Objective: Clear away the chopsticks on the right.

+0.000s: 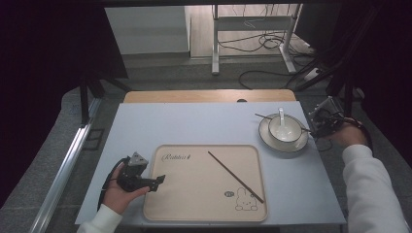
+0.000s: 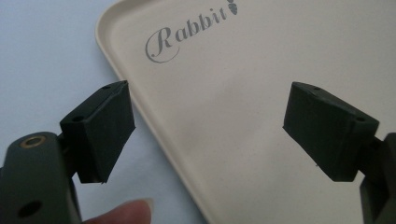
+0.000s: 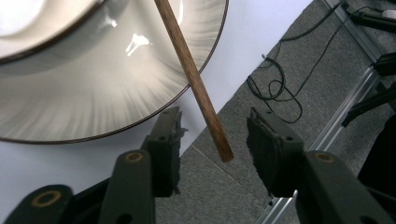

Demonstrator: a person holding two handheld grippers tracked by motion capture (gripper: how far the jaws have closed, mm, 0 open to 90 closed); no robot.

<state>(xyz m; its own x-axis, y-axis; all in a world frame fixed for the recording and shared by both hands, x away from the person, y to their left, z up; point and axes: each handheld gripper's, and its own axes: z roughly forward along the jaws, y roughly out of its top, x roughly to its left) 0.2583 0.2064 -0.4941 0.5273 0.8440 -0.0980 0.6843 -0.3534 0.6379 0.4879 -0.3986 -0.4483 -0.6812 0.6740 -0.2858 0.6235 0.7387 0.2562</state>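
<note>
The left claw (image 1: 158, 180) hangs released over the left edge of the beige tray (image 1: 204, 213), its jaws wide apart and empty. On the tray a chopstick (image 1: 236, 176) lies diagonally. At the worktop's (image 1: 194, 124) right edge, a second chopstick (image 3: 194, 77) rests across the plate (image 1: 284, 144) holding a bowl (image 1: 284, 130) and spoon (image 1: 281, 116). Its end sits between the released jaws of the right claw (image 3: 212, 133), touching neither.

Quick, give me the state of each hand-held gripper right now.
Left hand-held gripper: open, holding nothing, over the tray's edge.
Right hand-held gripper: open, jaws either side of the chopstick end by the plate, not gripping.
</note>
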